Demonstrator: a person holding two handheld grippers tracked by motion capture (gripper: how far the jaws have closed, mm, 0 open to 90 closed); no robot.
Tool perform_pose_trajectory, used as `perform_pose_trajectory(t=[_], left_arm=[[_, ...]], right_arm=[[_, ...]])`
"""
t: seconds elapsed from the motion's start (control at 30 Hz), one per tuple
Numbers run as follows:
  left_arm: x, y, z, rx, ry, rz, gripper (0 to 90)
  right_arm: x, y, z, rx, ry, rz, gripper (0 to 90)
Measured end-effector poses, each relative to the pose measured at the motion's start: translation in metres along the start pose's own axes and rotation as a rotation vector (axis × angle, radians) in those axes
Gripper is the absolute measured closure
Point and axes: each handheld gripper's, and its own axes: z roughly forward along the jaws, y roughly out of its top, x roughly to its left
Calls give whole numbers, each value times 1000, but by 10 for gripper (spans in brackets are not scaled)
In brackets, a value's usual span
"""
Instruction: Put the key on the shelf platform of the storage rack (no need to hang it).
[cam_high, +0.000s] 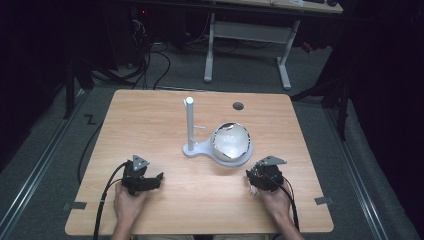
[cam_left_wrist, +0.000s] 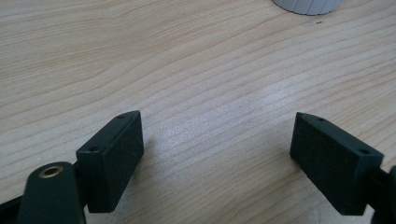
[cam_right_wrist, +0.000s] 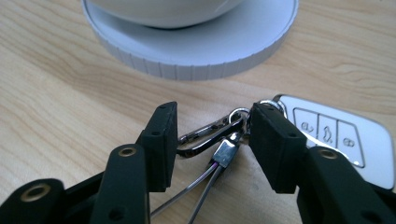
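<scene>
On the wooden table (cam_high: 150, 120), just near of the white stand's round base (cam_right_wrist: 196, 56), the right gripper (cam_right_wrist: 212, 137) stands half open around a metal carabiner (cam_right_wrist: 205, 135) clipped to a white car key (cam_right_wrist: 341, 140), while the left gripper (cam_left_wrist: 217, 144) gapes wide over bare wood.

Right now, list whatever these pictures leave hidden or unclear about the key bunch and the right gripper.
- High view: key bunch hidden under the right gripper.
- Right gripper view: car key fob partly covered by a jaw; carabiner clip sits between the jaws, pad contact unclear; cable loop cut off by the bottom edge.
</scene>
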Motion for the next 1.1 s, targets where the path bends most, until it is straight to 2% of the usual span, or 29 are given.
perform_pose_trajectory(t=[0.17,0.3,0.37,0.4,0.73,0.87,0.97,1.1], left_arm=[[0,0,0,0,0,1,177],[0,0,0,0,0,0,177],[0,0,0,0,0,0,177],[0,0,0,0,0,0,177],[0,0,0,0,0,1,177],[0,0,0,0,0,1,177],[0,0,0,0,0,1,177],[0,0,0,0,0,1,177]], right_arm=[[-4,-7,1,18,16,5,592],[-10,-11,-2,14,24,10,691],[-11,-11,-3,14,25,7,707],[-13,-12,-4,14,24,11,757],[-15,-14,-5,11,35,6,776],[-14,-15,-6,1,33,-12,779],[-14,-16,-8,-13,45,-22,779],[-19,-14,-13,-32,70,-6,780]])
